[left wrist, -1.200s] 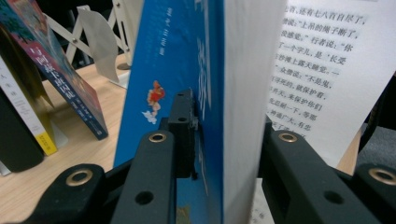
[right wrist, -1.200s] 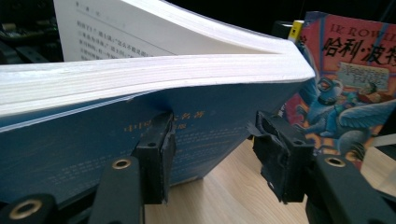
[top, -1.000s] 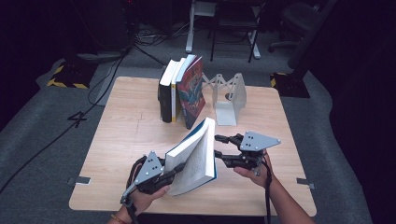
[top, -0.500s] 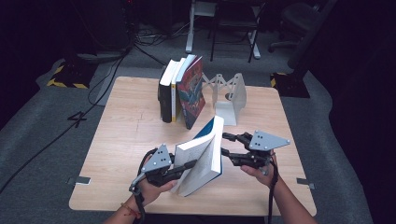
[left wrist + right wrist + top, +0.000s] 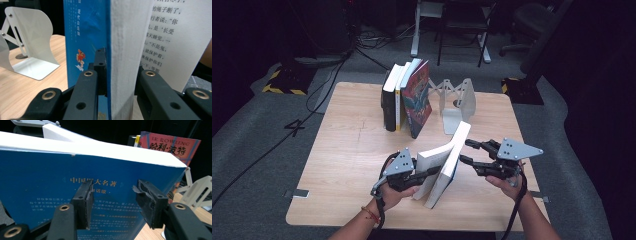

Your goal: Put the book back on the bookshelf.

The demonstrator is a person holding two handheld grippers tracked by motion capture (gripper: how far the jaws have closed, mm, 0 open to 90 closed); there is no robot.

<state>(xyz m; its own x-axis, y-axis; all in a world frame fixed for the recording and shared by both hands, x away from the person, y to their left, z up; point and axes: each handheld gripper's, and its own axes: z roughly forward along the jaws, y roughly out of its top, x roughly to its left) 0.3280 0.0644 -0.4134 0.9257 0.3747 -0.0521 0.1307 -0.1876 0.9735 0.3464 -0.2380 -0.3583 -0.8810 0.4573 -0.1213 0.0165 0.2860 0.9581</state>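
My left claw [image 5: 429,173] has just been closing and now clamps the thick, floppy blue-covered paperback book [image 5: 447,165] standing near the wooden table's [image 5: 352,150] front edge, while my half-open right claw [image 5: 467,151] steadies its cover, holding nothing.

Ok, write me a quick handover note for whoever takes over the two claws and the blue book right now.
Left claw: shut on a block of pages of the blue book, its jaws having just closed further.
Right claw: jaws apart, resting against the back cover, nothing between them.
The book stands tilted on the table, part open, in front of the white bookend. Three books lean in a row beside the bookend.
Done: book raised off the table.
Left, probably: close it and stand it in the row.
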